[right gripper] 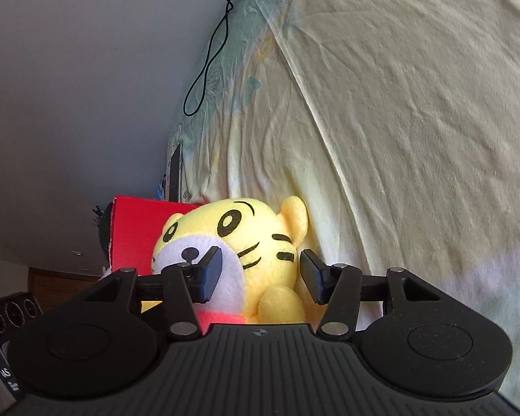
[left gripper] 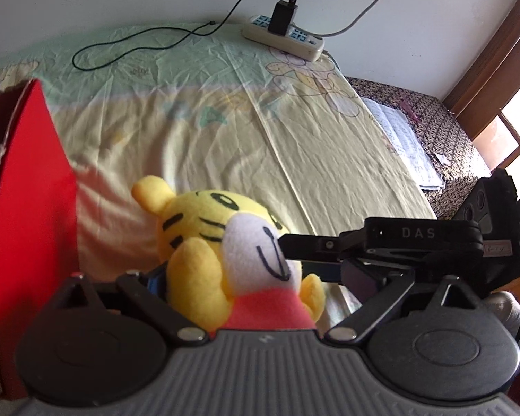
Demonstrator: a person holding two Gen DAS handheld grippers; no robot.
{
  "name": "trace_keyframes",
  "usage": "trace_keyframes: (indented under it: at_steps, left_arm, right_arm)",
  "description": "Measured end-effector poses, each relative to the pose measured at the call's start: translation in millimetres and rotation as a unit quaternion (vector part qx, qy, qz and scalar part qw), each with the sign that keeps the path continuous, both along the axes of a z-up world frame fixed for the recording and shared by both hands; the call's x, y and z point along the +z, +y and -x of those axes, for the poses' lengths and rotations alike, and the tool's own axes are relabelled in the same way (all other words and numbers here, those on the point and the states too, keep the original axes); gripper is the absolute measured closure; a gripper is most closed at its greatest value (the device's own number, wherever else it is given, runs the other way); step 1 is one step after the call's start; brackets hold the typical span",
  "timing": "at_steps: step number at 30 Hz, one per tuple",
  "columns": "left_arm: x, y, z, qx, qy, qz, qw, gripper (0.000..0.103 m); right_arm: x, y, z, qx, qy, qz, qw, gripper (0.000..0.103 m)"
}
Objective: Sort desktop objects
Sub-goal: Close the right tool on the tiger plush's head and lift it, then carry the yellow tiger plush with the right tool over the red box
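A yellow plush tiger (left gripper: 204,232) with a white muzzle and a red top sits upright on the pale bedsheet (left gripper: 225,121), close to a red box (left gripper: 34,190) on its left. My left gripper (left gripper: 256,279) is open, with the tiger's body between its fingers. One pad is beside the tiger's arm and the other stands apart from it. My right gripper (right gripper: 260,274) reaches in from the right, open around the tiger's (right gripper: 246,242) head. One of its fingers (left gripper: 315,248) lies against the muzzle. The red box (right gripper: 135,232) stands just behind the tiger.
A white power strip (left gripper: 284,40) with a black charger (left gripper: 282,17) lies at the far edge by the wall. A black cable (left gripper: 131,40) loops over the sheet. Papers (left gripper: 405,142) rest on a patterned surface to the right, near a window (left gripper: 516,131).
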State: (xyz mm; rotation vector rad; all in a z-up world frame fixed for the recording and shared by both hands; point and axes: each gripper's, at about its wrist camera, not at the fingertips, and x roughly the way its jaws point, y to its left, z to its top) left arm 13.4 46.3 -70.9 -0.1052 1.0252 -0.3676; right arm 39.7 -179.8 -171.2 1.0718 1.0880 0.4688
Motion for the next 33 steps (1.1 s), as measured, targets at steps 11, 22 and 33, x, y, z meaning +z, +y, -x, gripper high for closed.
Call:
trace_keyframes:
  at_steps: [11, 22, 33]
  left_arm:
    - [17.6, -16.4, 15.9, -0.027, -0.031, -0.011, 0.9991, 0.016]
    - [93.5, -14.1, 40.3, -0.047, -0.165, -0.015, 0.9851, 0.016]
    - [166.6, 104.7, 71.8, 0.024, -0.291, -0.059, 0.9547, 0.016]
  right_arm:
    - [12.5, -12.3, 19.4, -0.008, -0.01, -0.025, 1.0, 0.061]
    - [89.2, -10.6, 24.2, -0.03, -0.134, -0.057, 0.989, 0.061]
    - [156.7, 130.2, -7.4, 0.051, -0.226, -0.097, 0.968, 0.061]
